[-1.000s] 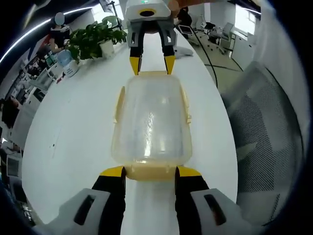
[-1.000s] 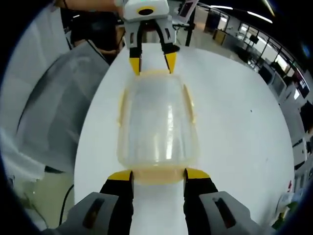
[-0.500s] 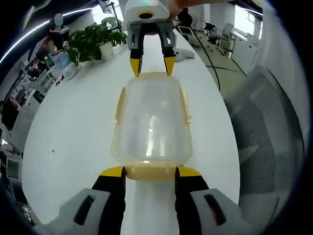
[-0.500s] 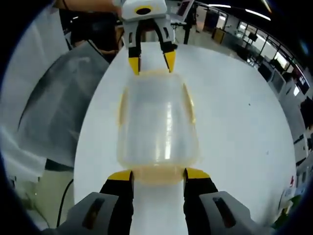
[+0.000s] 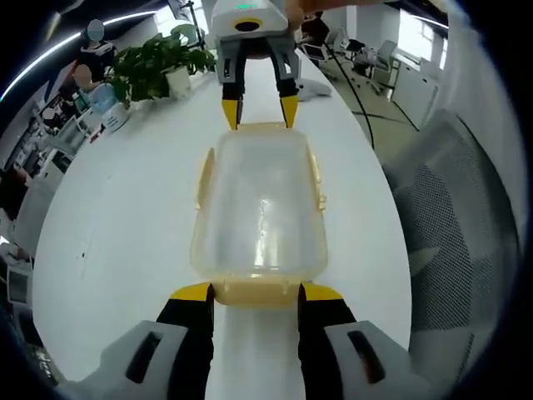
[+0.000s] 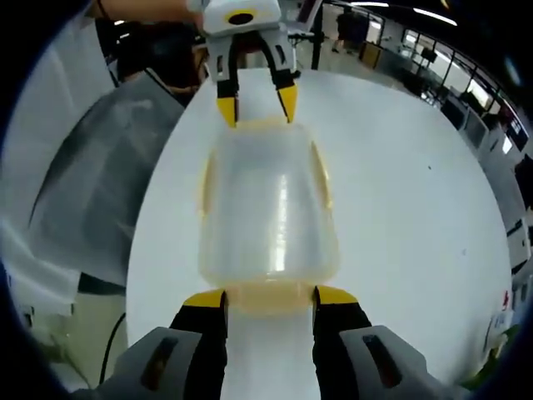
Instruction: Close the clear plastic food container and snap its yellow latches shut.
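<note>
A clear plastic container (image 5: 258,208) with its lid on lies lengthwise on the white table (image 5: 125,217). Yellow latches run along its long sides (image 5: 202,179) and its ends. My left gripper (image 5: 256,293) is open, its yellow-tipped jaws on either side of the near end latch (image 5: 256,287). My right gripper (image 5: 259,112) faces it at the far end, also open around that end. In the right gripper view the container (image 6: 266,208) lies the same way, between my right gripper (image 6: 270,297) below and the left gripper (image 6: 256,108) above.
A potted plant (image 5: 158,67) and a water bottle (image 5: 104,100) stand at the table's far left. A grey mesh chair (image 5: 450,192) sits beside the table edge, seen also as the chair (image 6: 92,183) in the right gripper view. Office desks lie beyond.
</note>
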